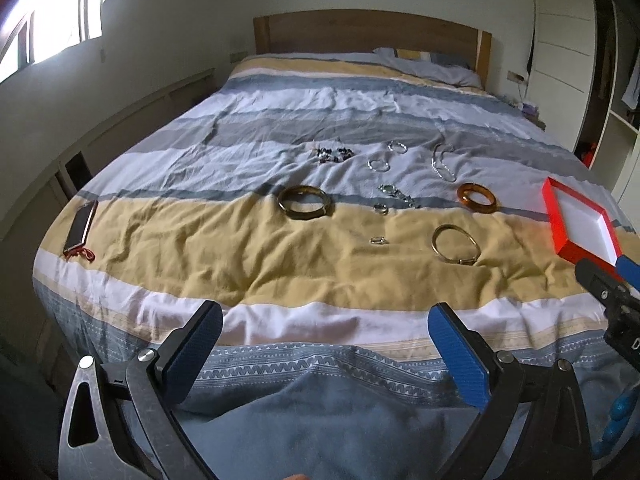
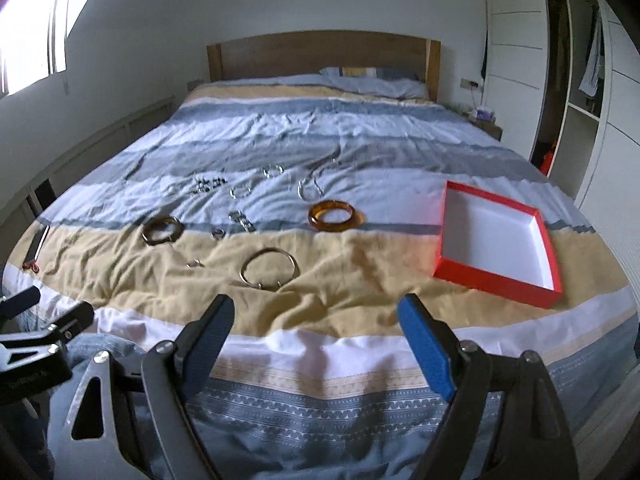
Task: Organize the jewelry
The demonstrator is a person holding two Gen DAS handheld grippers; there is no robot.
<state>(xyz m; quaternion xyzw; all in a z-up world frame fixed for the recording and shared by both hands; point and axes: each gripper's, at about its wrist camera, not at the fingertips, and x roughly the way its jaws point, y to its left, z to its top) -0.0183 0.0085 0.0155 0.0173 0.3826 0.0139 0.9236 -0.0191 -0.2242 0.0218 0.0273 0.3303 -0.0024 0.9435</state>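
One bed [image 2: 320, 152] fills both views, its striped quilt [image 1: 200, 248] creased, a wooden headboard [image 2: 320, 54] at the far end. On the right lies a red box [image 2: 496, 240], white inside, lidless. A phone [image 1: 82, 224] rests by the left edge. Jewelry is scattered mid-quilt: a dark bangle [image 1: 306, 202], an amber bangle [image 2: 332, 216], a thin gold hoop [image 2: 269, 270] nearest, silver chains [image 1: 442, 162], beads [image 1: 332, 154] and small rings [image 1: 379, 240], all outside the box. Left gripper [image 1: 324, 344] and right gripper [image 2: 316, 344] hover over the near edge, jaws wide apart, holding nothing.
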